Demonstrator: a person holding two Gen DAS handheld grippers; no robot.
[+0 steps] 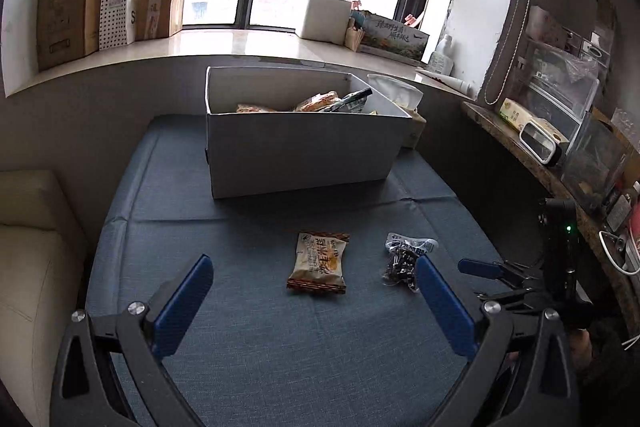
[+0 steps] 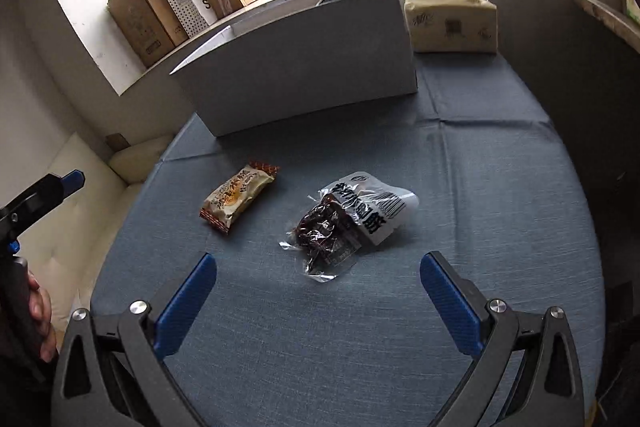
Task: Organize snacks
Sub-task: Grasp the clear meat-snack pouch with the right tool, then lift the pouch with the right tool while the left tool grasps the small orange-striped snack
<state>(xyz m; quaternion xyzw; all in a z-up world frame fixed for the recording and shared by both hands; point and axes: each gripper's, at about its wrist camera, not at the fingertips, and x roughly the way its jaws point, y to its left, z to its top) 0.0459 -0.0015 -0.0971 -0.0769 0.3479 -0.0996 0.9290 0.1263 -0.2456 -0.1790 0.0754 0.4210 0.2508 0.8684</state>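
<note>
I see bare blue tabletop point(image 2: 460, 187) between both snacks and the white box point(image 1: 300, 151) at its far edge. My right gripper point(image 2: 318, 289) hovers low, jaws wide apart, the clear dark-snack packet point(image 2: 348, 219) just ahead between them. My left gripper point(image 1: 314, 297), equally spread, faces the tan biscuit packet point(image 1: 319, 263).

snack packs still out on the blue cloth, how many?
2. The orange-and-cream pack lies left; the clear pack with dark contents lies right of it, ahead of the right gripper. More sit inside the white box, partly hidden.
</note>
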